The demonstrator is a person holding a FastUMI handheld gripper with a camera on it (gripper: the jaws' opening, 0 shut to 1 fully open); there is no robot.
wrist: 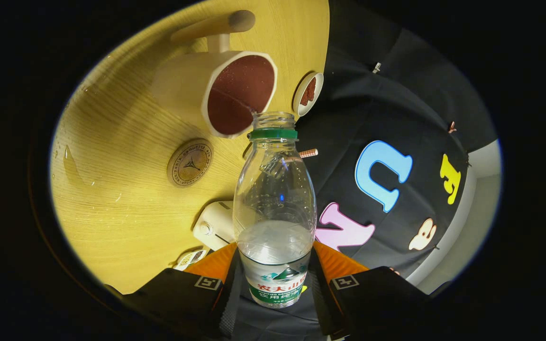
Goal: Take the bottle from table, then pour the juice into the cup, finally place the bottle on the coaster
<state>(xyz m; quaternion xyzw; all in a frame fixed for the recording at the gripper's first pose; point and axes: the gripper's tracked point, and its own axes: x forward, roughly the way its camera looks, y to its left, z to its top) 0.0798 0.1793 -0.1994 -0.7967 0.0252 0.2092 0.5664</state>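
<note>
Between the two fingers of the gripper (275, 284) we hold a clear plastic water bottle (274, 208), both fingers pressing on its labelled lower part. The bottle has no cap, a green ring sits round its neck, and clear liquid fills roughly its lower half. We see the whole scene tilted, the wooden table (126, 199) swung up beside the bottle. The bottle's open mouth sits just at the rim of a cream cup (216, 90) with a dark reddish-brown inside, and a thin stream runs from the mouth into that cup. A wooden handle sticks out from the cup's far side. Near the cup, on the table, lies a round coaster (190, 162) with a printed emblem, apart from the bottle. A small puddle and droplets of spilled liquid (71, 166) glisten on the wood beyond the coaster. Close to the fingers rests a white boxy object (213, 226), and at the table's edge stands a small white dish (307, 93) with something brown in it.
</note>
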